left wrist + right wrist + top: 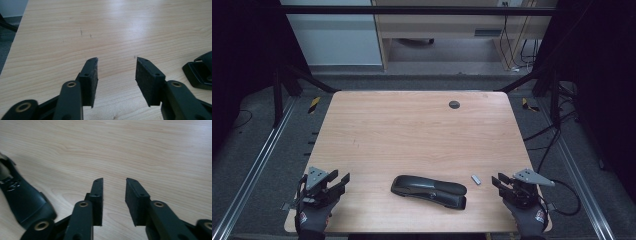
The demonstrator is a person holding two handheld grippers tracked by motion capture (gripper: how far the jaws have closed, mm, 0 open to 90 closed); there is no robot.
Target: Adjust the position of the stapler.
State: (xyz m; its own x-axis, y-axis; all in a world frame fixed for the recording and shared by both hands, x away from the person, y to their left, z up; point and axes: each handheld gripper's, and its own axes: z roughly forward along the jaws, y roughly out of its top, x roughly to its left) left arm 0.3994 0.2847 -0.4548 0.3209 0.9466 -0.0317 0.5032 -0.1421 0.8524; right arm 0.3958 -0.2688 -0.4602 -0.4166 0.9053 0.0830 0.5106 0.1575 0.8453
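A stapler (429, 191) lies on the table (412, 130) near its front edge, about centre. A small block (476, 179) lies just right of it. The left gripper (338, 181) sits at the front left corner, the right gripper (499, 181) at the front right.

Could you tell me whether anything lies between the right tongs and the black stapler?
Yes: a small silvery piece lies on the table between the right tongs and the stapler, just off the stapler's right end.

High view overhead, gripper views low, sharing stapler (429, 191)
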